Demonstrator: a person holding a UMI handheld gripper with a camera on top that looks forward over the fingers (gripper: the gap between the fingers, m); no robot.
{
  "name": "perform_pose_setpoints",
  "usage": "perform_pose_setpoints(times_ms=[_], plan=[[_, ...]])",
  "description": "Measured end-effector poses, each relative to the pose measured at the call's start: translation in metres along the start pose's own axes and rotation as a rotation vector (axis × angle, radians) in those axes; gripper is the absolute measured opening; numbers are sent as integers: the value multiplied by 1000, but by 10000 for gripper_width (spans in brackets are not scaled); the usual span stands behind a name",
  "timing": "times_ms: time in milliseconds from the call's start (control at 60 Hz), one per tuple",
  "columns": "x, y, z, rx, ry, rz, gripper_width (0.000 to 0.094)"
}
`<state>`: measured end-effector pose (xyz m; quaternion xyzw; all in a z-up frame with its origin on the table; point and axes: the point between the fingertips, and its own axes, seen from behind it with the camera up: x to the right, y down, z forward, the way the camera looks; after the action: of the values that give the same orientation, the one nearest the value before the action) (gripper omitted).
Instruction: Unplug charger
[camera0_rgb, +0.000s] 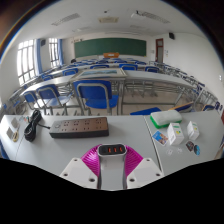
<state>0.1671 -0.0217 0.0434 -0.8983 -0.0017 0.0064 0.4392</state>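
My gripper (112, 153) is shut on a white charger (112, 168). Its dark end face with orange ports points forward between the magenta pads (92, 160), which press on both its sides. The charger is held clear of the black power strip (80, 127), which lies on the grey table (125, 128) ahead and to the left of the fingers. Nothing is plugged into the strip's visible sockets.
A black cable bundle (35, 122) and a white box (12, 130) lie left of the strip. A green-topped box (165, 119) and small packets (182, 138) lie to the right. Blue chairs (93, 96) and desks stand beyond the table.
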Motion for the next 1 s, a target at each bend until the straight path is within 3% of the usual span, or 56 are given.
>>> perform_pose_setpoints(times_ms=[100,183,317,533,717,1000], plan=[[-4,46,9,-87,-11,-8,377],[-9,49,4,-74,22,13,462],[-12,26,-28,2,80,4,871],[-55,6,-153,92,130,15,852],[-94,27,-258,102,190,19,853],[-124,50,-329,112,220,-3,852]])
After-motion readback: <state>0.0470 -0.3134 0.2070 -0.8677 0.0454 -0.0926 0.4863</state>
